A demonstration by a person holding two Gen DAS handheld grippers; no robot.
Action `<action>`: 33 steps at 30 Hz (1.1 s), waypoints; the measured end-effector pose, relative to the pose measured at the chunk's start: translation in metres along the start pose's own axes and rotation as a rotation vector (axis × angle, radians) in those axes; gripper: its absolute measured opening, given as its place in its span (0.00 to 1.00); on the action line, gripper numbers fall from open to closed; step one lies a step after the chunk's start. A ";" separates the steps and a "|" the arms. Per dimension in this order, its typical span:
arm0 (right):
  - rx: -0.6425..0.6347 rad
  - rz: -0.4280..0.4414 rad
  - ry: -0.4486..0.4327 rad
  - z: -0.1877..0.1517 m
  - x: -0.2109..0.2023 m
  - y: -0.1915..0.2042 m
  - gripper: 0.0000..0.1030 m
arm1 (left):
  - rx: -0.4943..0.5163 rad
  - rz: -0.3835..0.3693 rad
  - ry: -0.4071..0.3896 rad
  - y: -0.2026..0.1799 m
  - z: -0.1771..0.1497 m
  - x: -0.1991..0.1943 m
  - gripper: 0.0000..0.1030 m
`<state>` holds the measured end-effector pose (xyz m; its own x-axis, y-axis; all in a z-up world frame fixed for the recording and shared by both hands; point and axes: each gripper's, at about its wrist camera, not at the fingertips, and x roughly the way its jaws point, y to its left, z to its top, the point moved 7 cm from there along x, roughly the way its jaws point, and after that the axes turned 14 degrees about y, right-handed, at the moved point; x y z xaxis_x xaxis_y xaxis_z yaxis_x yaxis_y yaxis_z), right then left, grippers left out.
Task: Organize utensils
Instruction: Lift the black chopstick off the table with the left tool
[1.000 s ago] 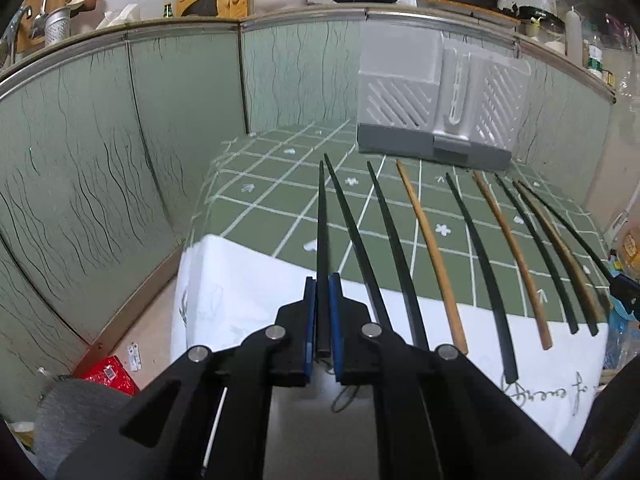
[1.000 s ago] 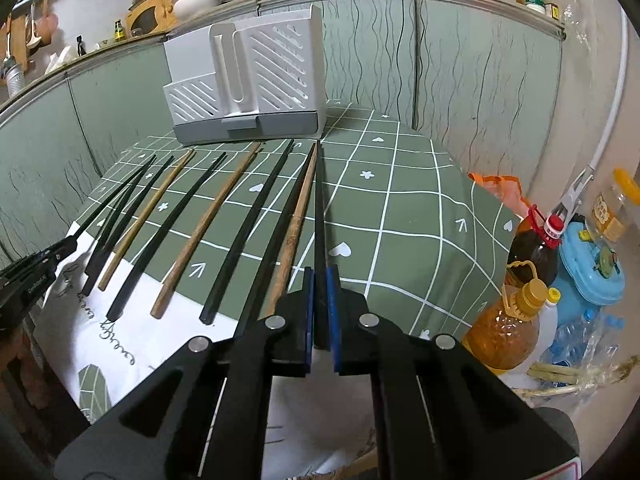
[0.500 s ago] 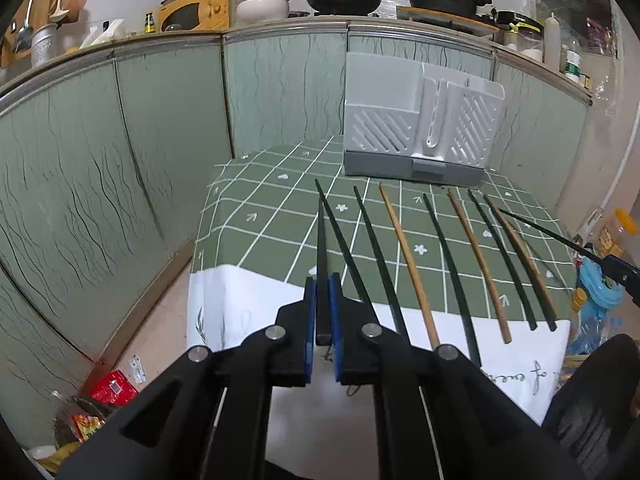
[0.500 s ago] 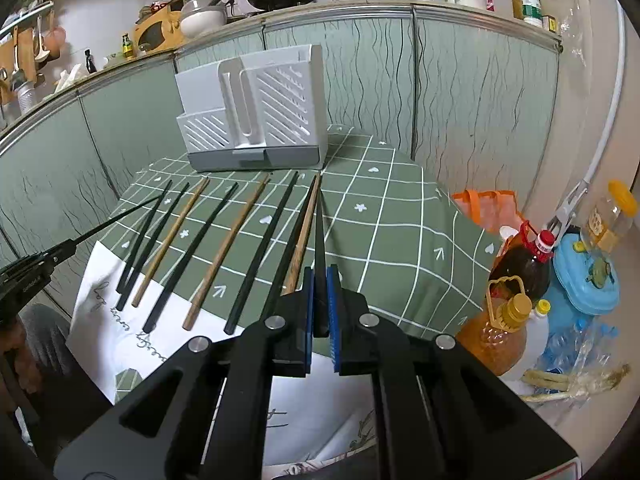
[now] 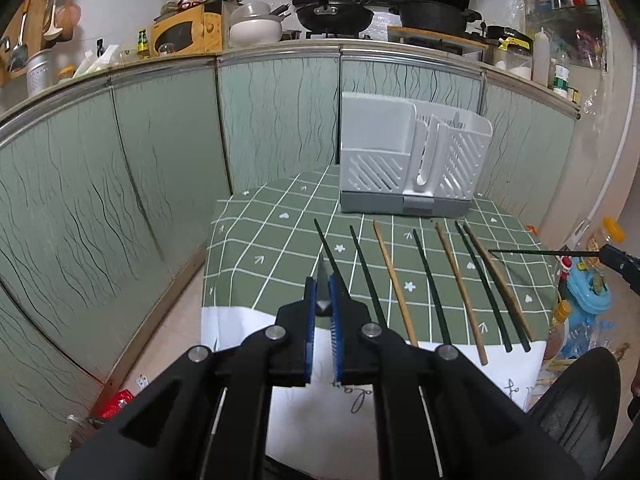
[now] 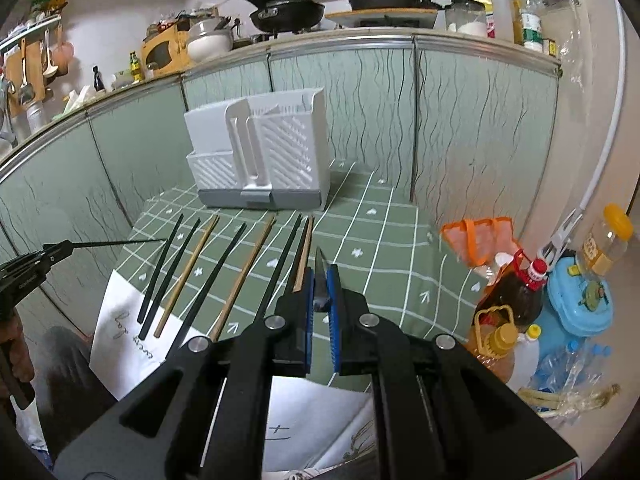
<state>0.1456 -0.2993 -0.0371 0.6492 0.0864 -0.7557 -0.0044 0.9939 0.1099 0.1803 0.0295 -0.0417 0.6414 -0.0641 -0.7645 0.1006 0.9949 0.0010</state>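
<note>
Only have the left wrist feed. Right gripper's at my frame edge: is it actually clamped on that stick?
Observer: Yes. The right gripper is shut on a dark chopstick, pinched between its blue pads.
Operator: Anything beside the table on that side?
Observer: An orange bag stands close by the table's side.
Operator: My own stick, how much pokes out?
Observer: Most of it. The left chopstick juts far ahead of the left gripper.

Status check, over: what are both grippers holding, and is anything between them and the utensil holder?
Left gripper shut on a black chopstick. Right gripper likewise. Seven chopsticks on table. Holder path clear.
</note>
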 end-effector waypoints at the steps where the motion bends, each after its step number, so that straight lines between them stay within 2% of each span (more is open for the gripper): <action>1: 0.001 -0.001 -0.008 0.003 -0.003 -0.001 0.06 | 0.004 0.000 -0.006 0.000 0.004 -0.004 0.08; 12: -0.002 0.004 -0.076 0.029 -0.031 -0.001 0.06 | 0.024 -0.004 -0.069 0.002 0.038 -0.037 0.08; 17: -0.008 0.004 -0.097 0.044 -0.039 0.002 0.06 | 0.043 -0.032 -0.078 -0.001 0.051 -0.042 0.08; 33: -0.079 0.063 -0.139 0.096 -0.059 0.016 0.06 | 0.157 -0.304 -0.079 -0.033 0.110 -0.042 0.08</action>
<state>0.1798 -0.2947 0.0713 0.7446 0.1440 -0.6518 -0.1047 0.9896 0.0990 0.2339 -0.0090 0.0616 0.6206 -0.3674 -0.6928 0.4079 0.9058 -0.1150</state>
